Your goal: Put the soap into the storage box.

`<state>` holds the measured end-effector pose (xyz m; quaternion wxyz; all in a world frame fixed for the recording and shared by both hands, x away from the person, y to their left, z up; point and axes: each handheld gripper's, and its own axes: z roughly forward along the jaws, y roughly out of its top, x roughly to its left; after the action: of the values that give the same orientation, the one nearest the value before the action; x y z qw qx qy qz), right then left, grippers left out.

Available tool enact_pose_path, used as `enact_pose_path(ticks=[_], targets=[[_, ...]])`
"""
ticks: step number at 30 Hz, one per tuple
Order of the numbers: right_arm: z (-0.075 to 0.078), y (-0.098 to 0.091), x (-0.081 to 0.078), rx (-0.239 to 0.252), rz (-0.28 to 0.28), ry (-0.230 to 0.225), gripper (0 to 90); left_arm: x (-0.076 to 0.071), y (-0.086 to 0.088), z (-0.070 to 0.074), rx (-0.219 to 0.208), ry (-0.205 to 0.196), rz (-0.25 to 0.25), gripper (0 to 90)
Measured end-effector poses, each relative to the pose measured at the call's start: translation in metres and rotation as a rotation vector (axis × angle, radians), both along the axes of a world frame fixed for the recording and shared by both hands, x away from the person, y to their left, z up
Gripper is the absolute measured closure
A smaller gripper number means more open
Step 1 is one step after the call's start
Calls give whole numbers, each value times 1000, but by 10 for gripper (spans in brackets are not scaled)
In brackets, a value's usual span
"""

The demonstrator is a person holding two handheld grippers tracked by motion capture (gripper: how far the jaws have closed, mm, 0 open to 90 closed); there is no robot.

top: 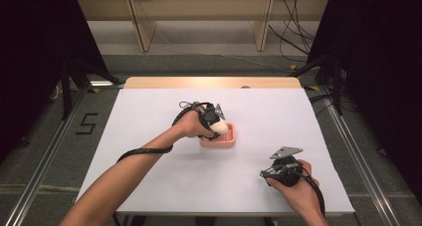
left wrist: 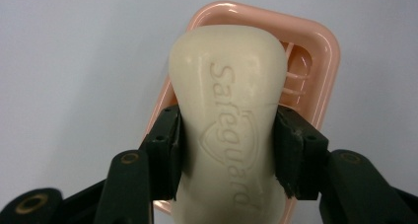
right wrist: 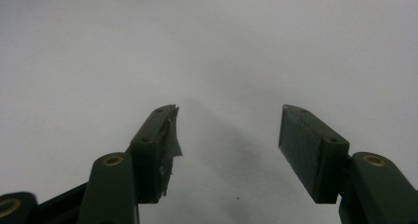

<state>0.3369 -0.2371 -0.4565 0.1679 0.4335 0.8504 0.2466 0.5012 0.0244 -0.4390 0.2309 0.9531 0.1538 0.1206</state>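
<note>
Soap: cream bar of soap (left wrist: 229, 120), stamped "Safeguard" along its face, clamped at its narrow waist between both black jaws of the left gripper (left wrist: 229, 152). Broad end points away from the gripper.
Soap position: over the pink soap dish (left wrist: 323, 56), which shows behind and beneath it in the left gripper view. Whether the bar touches the dish, cannot tell.
Dish: shallow, rounded corners, raised ribs inside; sits on the white table (top: 149, 116) a little right of centre, seen from above (top: 230, 140).
Left gripper: seen from the high view near mid-table (top: 215, 122), held in the person's left hand (top: 191, 126), forearm reaching in diagonally from the lower left. Pads pressed flat on both sides of the bar.
Right gripper: near the front right of the table (top: 278, 169), in the right hand (top: 298, 186), well apart from the dish. Jaws spread wide, nothing between them (right wrist: 229, 150); bare white tabletop beyond. Left pad edge looks frayed.
Cables: black leads trail from both grippers.
</note>
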Motion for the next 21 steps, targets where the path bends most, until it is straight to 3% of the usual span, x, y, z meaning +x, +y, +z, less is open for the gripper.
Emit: enact_pose_path(ticks=[10,21], targets=[[0,0,0,2,-3,2,406,2,-2,-3,22,1,-8,480],[-1,1,0,-2,2,0,405,-3,3,12,-29,-17,4,484]])
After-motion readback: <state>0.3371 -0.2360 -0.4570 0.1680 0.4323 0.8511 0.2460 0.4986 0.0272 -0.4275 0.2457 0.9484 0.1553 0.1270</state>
